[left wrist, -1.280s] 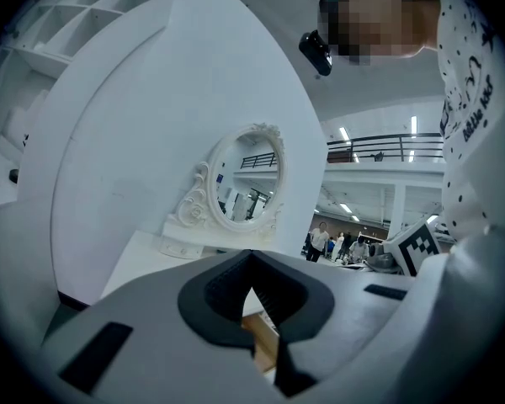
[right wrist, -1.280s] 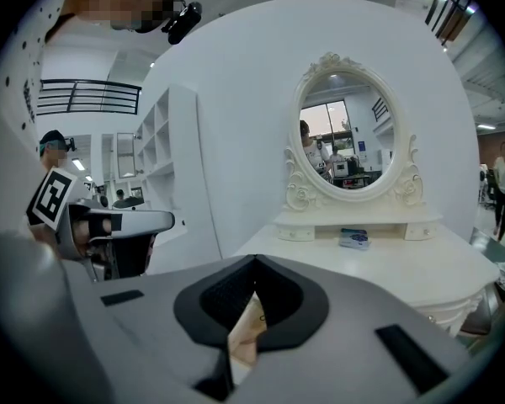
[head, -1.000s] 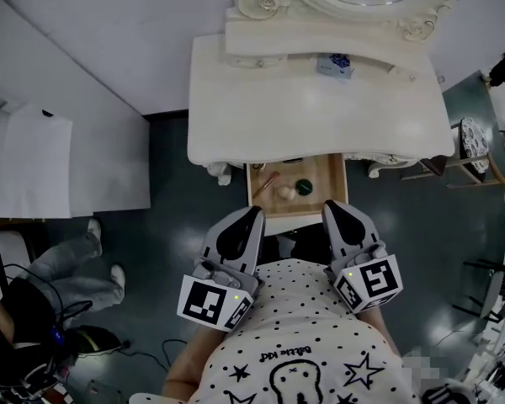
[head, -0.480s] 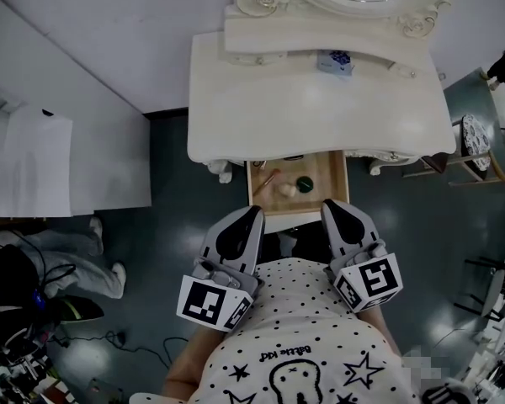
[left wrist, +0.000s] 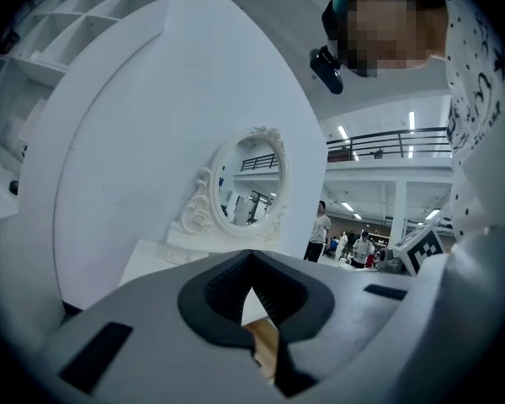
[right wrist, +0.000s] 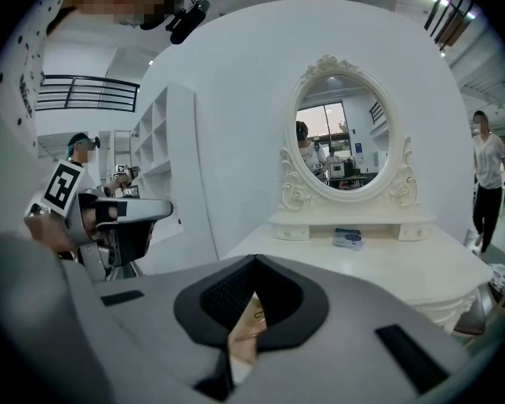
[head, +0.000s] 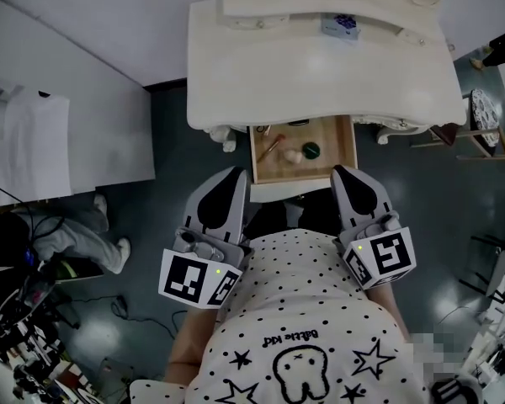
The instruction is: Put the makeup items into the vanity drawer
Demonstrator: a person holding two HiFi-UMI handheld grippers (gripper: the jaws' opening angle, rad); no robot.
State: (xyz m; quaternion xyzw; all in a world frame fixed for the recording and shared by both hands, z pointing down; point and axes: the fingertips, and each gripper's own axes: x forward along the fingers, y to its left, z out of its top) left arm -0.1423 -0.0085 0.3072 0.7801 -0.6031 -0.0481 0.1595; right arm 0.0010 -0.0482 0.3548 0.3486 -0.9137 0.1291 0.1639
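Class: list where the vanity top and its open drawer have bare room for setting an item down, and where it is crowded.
Vanity top: bare everywhere except the small box at its back. Drawer: bare along its near edge and right side; crowded towards the back left, around brush, pale ball, green jar.

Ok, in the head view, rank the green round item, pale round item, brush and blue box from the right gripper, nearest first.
1. Green round item, right of the drawer, beside the right gripper.
2. Pale round item, drawer middle.
3. Brush, drawer left.
4. Blue box, back of the vanity top.
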